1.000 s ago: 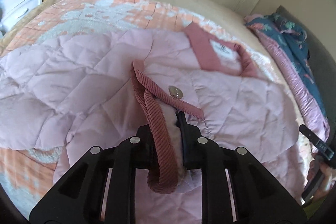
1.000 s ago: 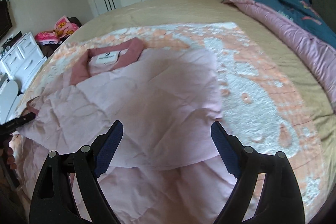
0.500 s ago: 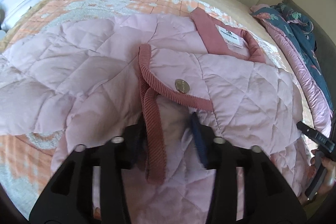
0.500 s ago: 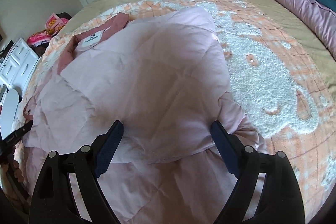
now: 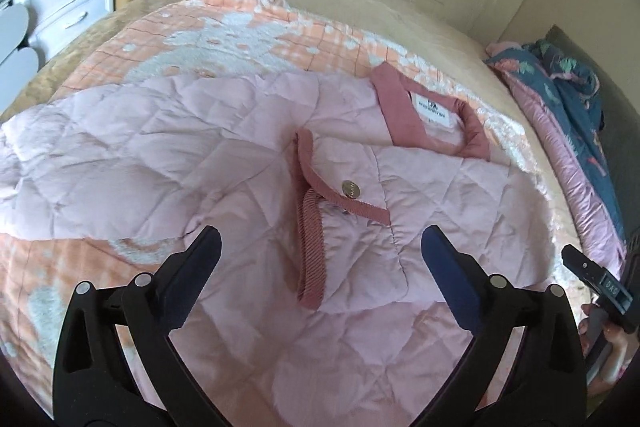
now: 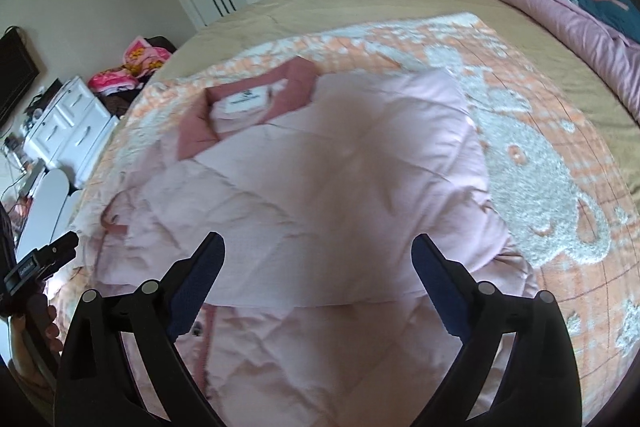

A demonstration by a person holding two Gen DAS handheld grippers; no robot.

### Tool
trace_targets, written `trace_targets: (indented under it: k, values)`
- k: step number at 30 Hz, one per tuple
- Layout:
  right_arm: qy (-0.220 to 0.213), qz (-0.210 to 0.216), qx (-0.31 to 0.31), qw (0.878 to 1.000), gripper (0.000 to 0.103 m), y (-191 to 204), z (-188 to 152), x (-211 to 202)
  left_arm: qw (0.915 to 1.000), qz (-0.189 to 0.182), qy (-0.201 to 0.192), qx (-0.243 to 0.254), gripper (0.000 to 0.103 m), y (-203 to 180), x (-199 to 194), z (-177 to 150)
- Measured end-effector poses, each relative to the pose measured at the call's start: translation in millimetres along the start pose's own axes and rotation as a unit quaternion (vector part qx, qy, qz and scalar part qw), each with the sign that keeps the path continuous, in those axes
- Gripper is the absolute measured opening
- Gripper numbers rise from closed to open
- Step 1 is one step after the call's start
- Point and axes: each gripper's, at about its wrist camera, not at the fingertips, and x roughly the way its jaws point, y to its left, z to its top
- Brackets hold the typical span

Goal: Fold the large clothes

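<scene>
Sleeve fold just laid on pale pink quilted jacket (image 5: pixel 248 147) mid-bed; left gripper (image 5: pixel 320 255) jaws just opened wide, right gripper (image 6: pixel 318 259) too, both empty; next: grab hem nr bed's near edge.

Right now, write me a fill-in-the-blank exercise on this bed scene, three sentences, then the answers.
1. The pink quilted jacket lies on a ____.
2. Both the left gripper and the right gripper stand ____, with nothing pinched between the fingers.
3. The ribbed cuff of the folded-in sleeve carries a round metal ____.

Missing words: bed; open; button
</scene>
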Motion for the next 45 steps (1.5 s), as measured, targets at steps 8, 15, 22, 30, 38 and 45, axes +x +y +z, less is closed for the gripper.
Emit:
trace_targets:
  k: [8,15,22,30,38,45]
  values:
    - [-0.028,0.022,-0.027,0.999,0.099,37.7,0.1,-16.7,0.9988,0.049,-0.010,-0.002,0.094,23.0,-21.0,-3.3]
    - [-0.042,0.049,-0.071,0.995,0.099,89.4,-10.1,-24.5,0.9962,0.071,-0.027,-0.042,0.094,48.2,-40.5,-2.8]
    - [-0.034,0.062,-0.105,0.992,0.099,136.6,-23.6,-19.7,0.9915,0.090,-0.033,-0.088,0.094,80.4,-54.5,-7.4]
    - [-0.013,0.088,-0.126,0.988,0.099,188.8,-35.0,-2.8,0.9778,0.125,-0.051,-0.160,0.094,124.3,-69.6,-9.9]
    - [-0.001,0.110,-0.171,0.979,0.099,252.8,-41.6,10.8,0.9571,0.148,-0.058,-0.242,0.094,179.2,-76.9,-12.1]
    - [0.008,0.126,-0.197,0.972,0.099,298.0,-43.4,24.8,0.9433,0.181,-0.086,-0.264,0.094,207.3,-95.8,-9.2]
